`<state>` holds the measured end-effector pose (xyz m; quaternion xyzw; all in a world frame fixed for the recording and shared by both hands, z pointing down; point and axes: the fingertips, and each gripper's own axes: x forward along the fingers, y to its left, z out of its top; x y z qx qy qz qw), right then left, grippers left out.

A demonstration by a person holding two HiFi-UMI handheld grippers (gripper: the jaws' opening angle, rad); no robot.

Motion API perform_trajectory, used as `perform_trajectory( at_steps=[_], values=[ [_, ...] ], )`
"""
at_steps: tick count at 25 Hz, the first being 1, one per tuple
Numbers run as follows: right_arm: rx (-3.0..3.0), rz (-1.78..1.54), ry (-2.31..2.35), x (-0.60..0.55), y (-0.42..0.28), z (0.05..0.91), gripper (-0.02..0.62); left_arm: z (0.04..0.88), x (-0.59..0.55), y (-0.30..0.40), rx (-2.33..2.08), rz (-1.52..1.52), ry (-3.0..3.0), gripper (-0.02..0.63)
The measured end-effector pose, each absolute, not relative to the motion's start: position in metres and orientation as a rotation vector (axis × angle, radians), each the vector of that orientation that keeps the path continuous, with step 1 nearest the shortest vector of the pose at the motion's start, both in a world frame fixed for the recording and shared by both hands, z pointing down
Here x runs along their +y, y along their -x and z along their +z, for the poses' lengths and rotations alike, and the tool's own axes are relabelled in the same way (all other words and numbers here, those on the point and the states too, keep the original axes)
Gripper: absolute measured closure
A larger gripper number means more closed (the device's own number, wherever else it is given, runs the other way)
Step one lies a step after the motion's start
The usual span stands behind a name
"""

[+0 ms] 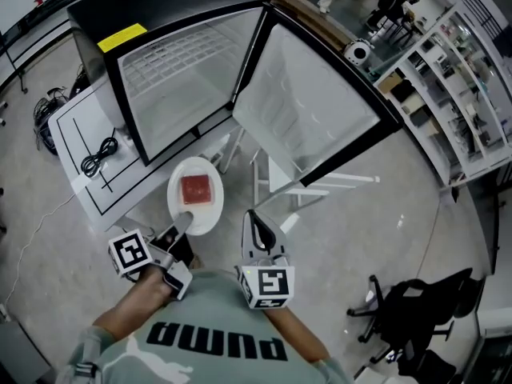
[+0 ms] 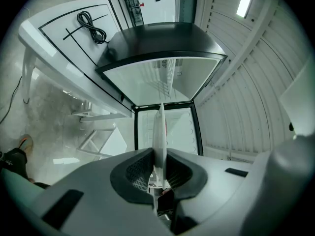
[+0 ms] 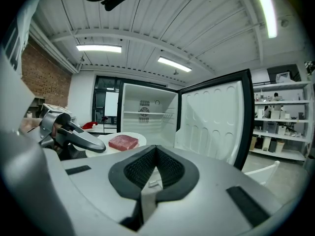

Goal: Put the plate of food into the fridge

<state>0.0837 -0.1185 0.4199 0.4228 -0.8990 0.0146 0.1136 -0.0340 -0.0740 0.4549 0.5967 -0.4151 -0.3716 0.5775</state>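
The left gripper clamps the plate by its six-o'clock rim, jaws narrowly apart, with red food on it. The open fridge lies at twelve o'clock of the plate. The right gripper, at four o'clock, is closed and empty.

My L gripper is out front-left, jaws clamped on the near rim of the plate, pads tight on both sides. L forearm is bare, angled back toward my chest. R gripper sits just beside it, pointing fwd, jaws pressed together w/ nothing between. R forearm is close to my body.
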Motion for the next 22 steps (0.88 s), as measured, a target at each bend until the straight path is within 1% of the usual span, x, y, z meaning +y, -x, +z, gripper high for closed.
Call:
perform_trajectory(
  at_steps=[14,22],
  values=[
    [-2.641,0.054,-1.192,-0.123,-0.051,0.427,0.591,0.46,-0.076,0.058,-0.968,-0.89,-1.376,0.558],
    [-2.697,0.042,-1.138,-0.152,-0.024,0.425,0.591,0.458,-0.099,0.078,-1.009,-0.899,-1.384,0.558]
  ],
)
